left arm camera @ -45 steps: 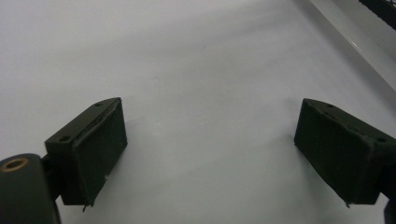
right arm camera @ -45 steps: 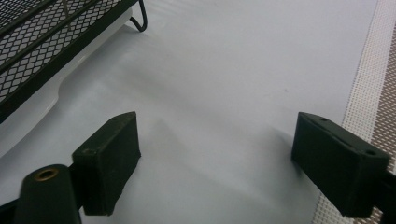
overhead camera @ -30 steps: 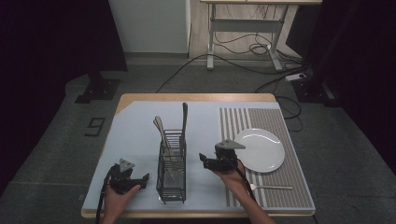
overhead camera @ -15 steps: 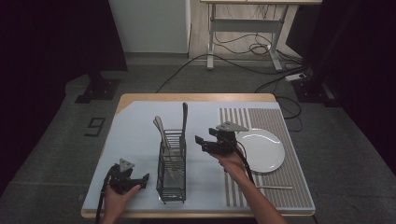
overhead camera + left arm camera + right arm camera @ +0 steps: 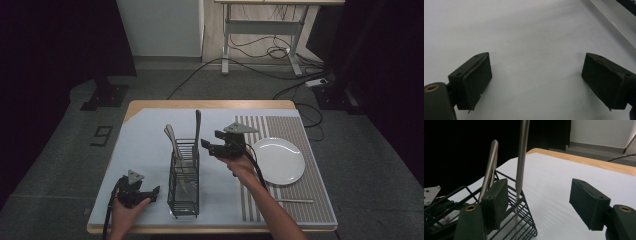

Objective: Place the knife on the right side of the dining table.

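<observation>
A black wire cutlery basket (image 5: 184, 181) stands on the pale mat, with several metal utensils (image 5: 197, 131) upright in it. My right gripper (image 5: 212, 140) hovers open just right of the basket's top, raised off the table. In the right gripper view the basket (image 5: 521, 220) sits at the lower left and a tall utensil handle (image 5: 522, 157) rises just beyond the left jaw; nothing is between the jaws. My left gripper (image 5: 150, 192) rests open on the mat, left of the basket, and holds nothing (image 5: 536, 82).
A white plate (image 5: 279, 160) lies on the striped mat (image 5: 300, 135) at the right. A single utensil (image 5: 294, 201) lies flat on that mat near the front edge. The wooden table edge (image 5: 210, 104) runs along the back.
My right gripper has risen and moved back and left, from beside the basket's middle to near the utensil tops. The left gripper has stayed put.
</observation>
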Motion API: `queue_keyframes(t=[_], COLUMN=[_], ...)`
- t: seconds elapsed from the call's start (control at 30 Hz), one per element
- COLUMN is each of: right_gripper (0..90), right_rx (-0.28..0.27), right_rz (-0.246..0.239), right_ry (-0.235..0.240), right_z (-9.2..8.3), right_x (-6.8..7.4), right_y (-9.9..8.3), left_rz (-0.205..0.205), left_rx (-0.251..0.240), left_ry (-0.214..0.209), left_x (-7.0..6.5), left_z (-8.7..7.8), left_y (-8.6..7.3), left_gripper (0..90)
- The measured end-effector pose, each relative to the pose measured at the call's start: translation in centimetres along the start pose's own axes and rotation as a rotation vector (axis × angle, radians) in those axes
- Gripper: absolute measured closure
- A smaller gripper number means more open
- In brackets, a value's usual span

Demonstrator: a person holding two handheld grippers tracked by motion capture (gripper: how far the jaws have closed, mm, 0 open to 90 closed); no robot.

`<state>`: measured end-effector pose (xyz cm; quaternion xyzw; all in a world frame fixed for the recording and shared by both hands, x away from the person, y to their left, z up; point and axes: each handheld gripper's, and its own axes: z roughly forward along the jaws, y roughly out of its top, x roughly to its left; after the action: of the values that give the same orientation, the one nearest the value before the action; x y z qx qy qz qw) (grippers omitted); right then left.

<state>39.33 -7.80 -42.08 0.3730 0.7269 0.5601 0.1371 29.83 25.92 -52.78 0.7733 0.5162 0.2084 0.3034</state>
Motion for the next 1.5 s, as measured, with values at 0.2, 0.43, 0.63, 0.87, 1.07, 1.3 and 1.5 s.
queue_keyframes(t=[0.2,0.43,0.63,0.87,1.07,1.3,1.5], right_gripper=[32.3,35.6,47.3,74.0,82.7,83.4,83.6], right_rx=[-0.003,-0.008,-0.012,-0.039,-0.047,-0.100,-0.166], right_rz=[-0.005,-0.023,-0.016,0.022,0.053,0.078,0.083], right_ry=[0.012,0.016,0.042,0.087,0.126,0.142,0.146], right_z=[0.6,1.4,2.7,3.3,3.2,2.5,0.9], right_x=[0.4,0.6,0.7,0.2,0.2,0.1,0.1], right_y=[0.8,1.4,2.1,2.5,2.6,3.1,3.7], left_rz=[0.000,0.000,0.000,0.000,0.001,0.000,0.000], left_rx=[-0.001,-0.002,-0.001,-0.002,-0.001,-0.001,0.000], left_ry=[0.000,0.000,-0.001,-0.001,0.000,-0.001,-0.001], left_x=[0.0,0.0,0.0,0.0,0.0,0.0,0.0], left_z=[0.0,0.0,0.0,0.0,0.0,0.0,0.0], left_y=[0.0,0.0,0.0,0.0,0.0,0.0,0.0], left_gripper=[8.9,8.9,8.9,9.0,9.0,9.0,9.0])
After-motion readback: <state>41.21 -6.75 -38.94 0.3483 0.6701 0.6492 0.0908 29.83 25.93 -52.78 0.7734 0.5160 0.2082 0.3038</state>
